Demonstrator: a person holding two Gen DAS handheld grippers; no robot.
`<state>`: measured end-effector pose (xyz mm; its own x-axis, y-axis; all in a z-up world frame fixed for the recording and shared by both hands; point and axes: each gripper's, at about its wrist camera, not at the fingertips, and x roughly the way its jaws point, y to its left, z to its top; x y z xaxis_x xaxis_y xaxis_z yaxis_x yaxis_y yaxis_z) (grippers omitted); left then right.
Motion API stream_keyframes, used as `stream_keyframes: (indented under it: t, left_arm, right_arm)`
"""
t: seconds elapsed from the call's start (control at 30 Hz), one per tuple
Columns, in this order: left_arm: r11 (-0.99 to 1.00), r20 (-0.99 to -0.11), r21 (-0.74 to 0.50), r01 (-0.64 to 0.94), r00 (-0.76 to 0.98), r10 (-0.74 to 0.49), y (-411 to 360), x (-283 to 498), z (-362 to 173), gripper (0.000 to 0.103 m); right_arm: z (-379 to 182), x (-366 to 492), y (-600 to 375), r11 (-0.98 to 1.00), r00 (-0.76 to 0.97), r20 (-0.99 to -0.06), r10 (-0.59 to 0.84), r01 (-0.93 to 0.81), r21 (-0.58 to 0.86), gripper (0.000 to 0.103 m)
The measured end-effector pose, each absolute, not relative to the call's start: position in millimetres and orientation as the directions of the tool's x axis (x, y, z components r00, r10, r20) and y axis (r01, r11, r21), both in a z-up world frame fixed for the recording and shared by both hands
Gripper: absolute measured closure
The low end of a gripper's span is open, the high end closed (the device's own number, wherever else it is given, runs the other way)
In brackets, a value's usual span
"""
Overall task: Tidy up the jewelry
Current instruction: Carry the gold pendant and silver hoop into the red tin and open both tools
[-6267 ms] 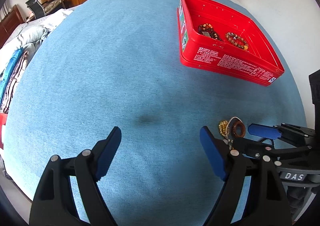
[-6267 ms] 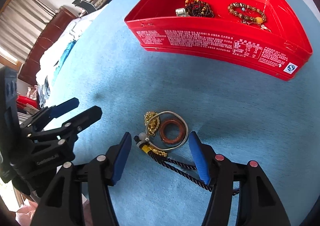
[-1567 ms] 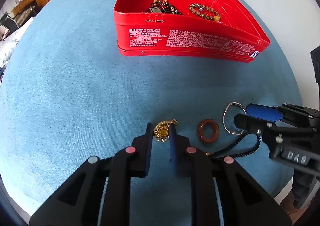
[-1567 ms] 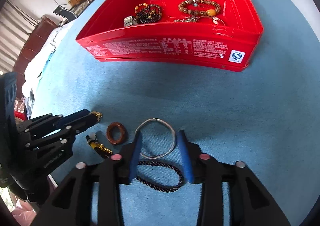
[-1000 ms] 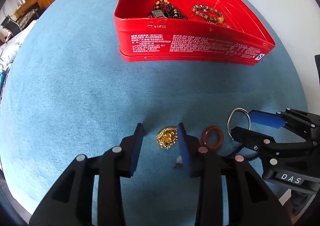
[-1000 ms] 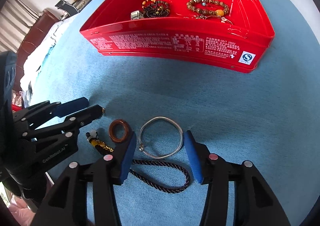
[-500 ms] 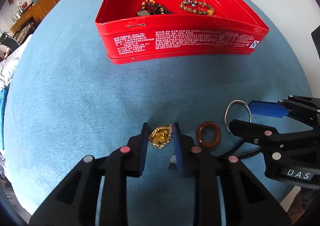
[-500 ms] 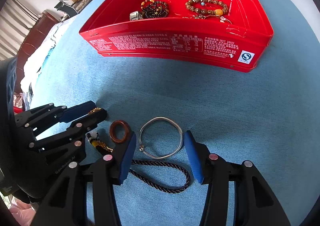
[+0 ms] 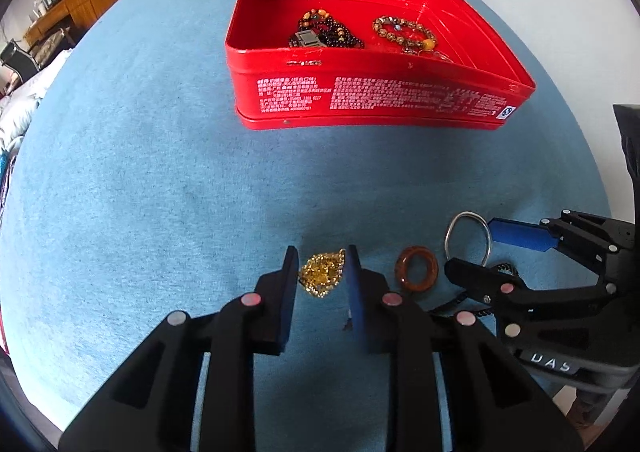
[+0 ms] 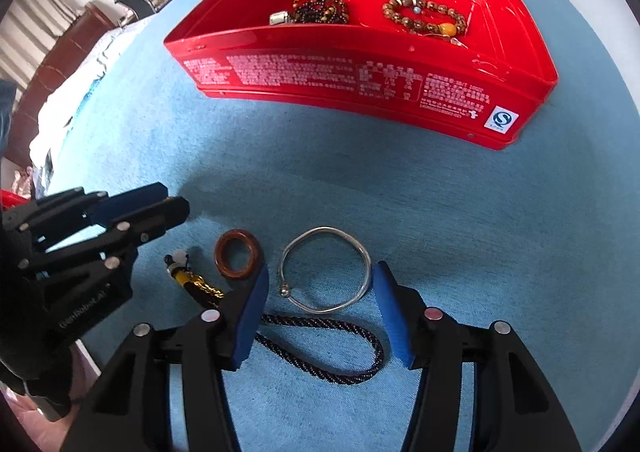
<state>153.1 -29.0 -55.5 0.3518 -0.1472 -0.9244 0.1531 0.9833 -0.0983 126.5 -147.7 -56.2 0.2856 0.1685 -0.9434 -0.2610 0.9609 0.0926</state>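
Fingers of the left gripper (image 9: 322, 266) pinch the gold chain (image 9: 322, 274); the right gripper (image 10: 320, 284) stays spread around the silver bangle (image 10: 324, 270).
Loose gold loops could slip out or snag before reaching the red tin (image 9: 372, 100).

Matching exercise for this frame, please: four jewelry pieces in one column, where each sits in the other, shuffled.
Things:
1. gold chain
2. silver bangle
3. brown ring
4. beaded bracelet

Places:
A. in the red tin
B. on the cloth between the two grippers
C. between the left gripper fingers
D. between the open right gripper fingers

Pairs: 1-C, 2-D, 3-B, 4-A
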Motion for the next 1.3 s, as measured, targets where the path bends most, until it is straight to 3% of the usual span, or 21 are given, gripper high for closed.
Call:
stream_keyframes:
  t: [0.4,0.87,1.03,1.3]
  left_arm:
    - [0.984,-0.919,-0.109,0.142,0.362,-0.154,-27,158,-51,0.081]
    - [0.98,-0.837,-0.134,0.145,0.513,-0.19,-32,188,26,0.081]
    - [0.982,-0.837,-0.142,0.127,0.514,-0.188,-41,234,34,0.081]
    - [0.976,-0.888,-0.186,0.113,0.405,-0.216,-51,303,-9,0.081]
  right_arm:
    - [-24,116,-161,0.964,0.366,-0.91,0.193,-0.242,0.108,0.056]
    - [56,151,-194,0.965,0.522,-0.816,0.249,-0.208,0.162,0.055]
    - [57,194,-197,0.968,0.519,-0.819,0.243,-0.179,0.173,0.055]
    - [19,252,-200,0.971,0.456,-0.858,0.236,-0.134,0.196,0.055]
